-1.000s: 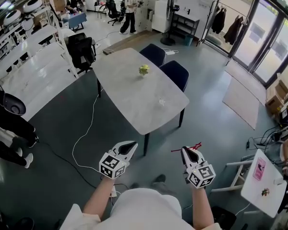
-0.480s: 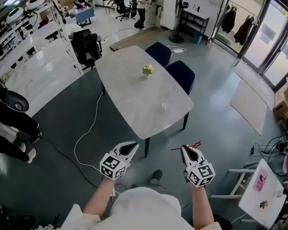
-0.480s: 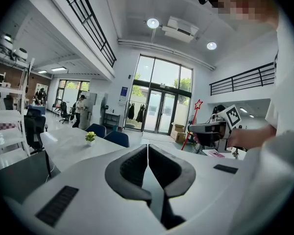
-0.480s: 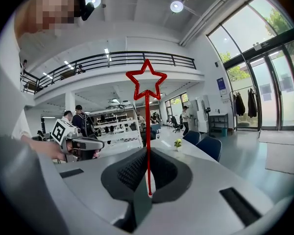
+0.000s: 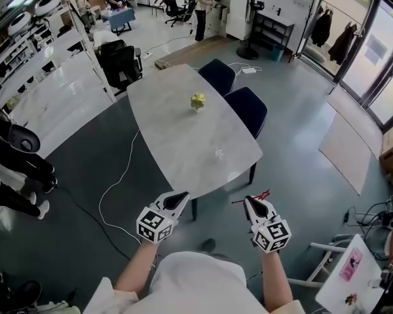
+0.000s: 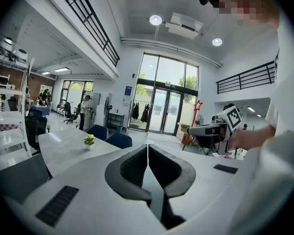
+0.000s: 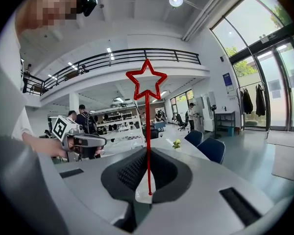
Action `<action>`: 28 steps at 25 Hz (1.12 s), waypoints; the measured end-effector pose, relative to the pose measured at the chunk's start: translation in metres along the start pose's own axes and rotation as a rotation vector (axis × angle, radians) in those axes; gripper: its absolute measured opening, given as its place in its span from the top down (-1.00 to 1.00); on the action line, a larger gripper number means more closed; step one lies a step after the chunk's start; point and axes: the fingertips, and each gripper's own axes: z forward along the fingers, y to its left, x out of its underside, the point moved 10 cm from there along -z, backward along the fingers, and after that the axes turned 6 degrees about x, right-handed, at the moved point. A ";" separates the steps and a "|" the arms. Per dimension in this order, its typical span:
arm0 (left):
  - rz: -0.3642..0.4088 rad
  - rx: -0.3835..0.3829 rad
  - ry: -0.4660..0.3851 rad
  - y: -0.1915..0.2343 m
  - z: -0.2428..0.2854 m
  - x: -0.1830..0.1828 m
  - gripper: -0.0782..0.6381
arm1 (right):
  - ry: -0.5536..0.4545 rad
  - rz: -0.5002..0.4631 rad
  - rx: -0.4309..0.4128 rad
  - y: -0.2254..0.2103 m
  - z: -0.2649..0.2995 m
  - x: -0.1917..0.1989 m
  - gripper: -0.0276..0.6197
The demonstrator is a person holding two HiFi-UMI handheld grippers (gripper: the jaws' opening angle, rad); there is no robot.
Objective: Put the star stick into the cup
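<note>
My right gripper (image 5: 251, 203) is shut on a thin red star stick (image 5: 252, 198), held low in front of the person's body, short of the table. In the right gripper view the stick (image 7: 148, 131) rises straight from between the closed jaws (image 7: 148, 180) to its outlined star (image 7: 146, 80). A small clear cup (image 5: 218, 154) stands on the grey table (image 5: 177, 136) near its near right edge, well ahead of both grippers. My left gripper (image 5: 176, 202) is shut with nothing in it (image 6: 148, 153). The star (image 6: 198, 105) also shows in the left gripper view.
A small yellow-green plant (image 5: 196, 101) sits mid-table. Two dark blue chairs (image 5: 245, 106) stand along the table's right side. A white cable (image 5: 118, 182) runs over the floor at the left, and a person in black (image 5: 13, 156) stands at the far left. White shelving (image 5: 46, 90) lies beyond.
The table and cup have drawn slightly nearer in the head view as the person walks. Both grippers keep the same pose, the right one still holding the stick.
</note>
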 end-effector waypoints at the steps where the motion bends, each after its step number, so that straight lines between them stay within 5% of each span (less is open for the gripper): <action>1: -0.001 -0.004 0.001 0.001 0.010 -0.002 0.71 | 0.004 0.001 -0.008 -0.009 0.004 -0.001 0.86; 11: -0.029 -0.028 0.022 0.036 0.076 -0.009 0.71 | 0.033 0.021 -0.013 -0.075 0.045 -0.005 0.85; 28: -0.052 0.077 0.105 0.209 0.142 -0.020 0.71 | 0.087 0.061 0.094 -0.101 0.201 -0.015 0.85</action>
